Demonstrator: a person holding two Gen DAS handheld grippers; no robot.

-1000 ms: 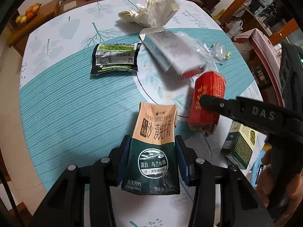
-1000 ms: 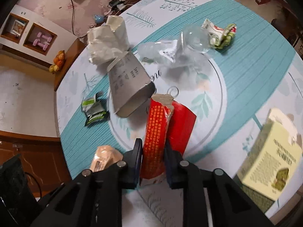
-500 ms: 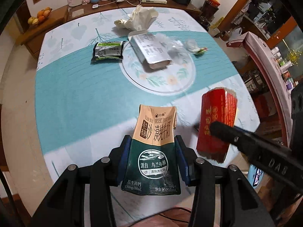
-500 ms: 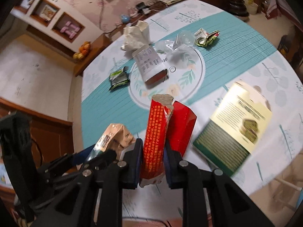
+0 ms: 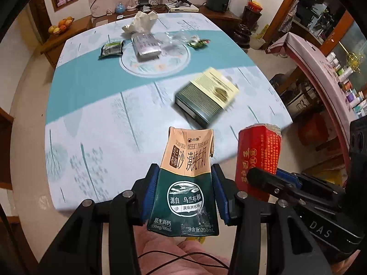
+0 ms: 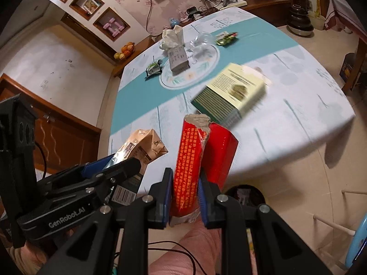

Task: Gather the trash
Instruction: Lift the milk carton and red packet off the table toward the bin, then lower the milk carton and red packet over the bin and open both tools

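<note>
A: L gripper [image 5: 184,197]?
B: Clamped on green-tan milk carton [image 5: 185,183], held off the table [image 5: 91,114] near its front edge.
A: R gripper [image 6: 184,197]?
B: Pinching the flattened red carton [image 6: 195,158], same spot, right beside the milk carton.
A: Further out?
B: Green-yellow box [image 5: 206,96] mid-table, blurred. Beyond it: silver pouch [image 5: 145,45], dark-green wrapper [image 5: 111,49], crumpled paper [image 5: 140,21] w/ more scraps at far end.

"DESERT PURE MILK" on milk carton [image 5: 185,183], likely "GenRobot.AI" on left gripper [image 6: 128,167]
</note>
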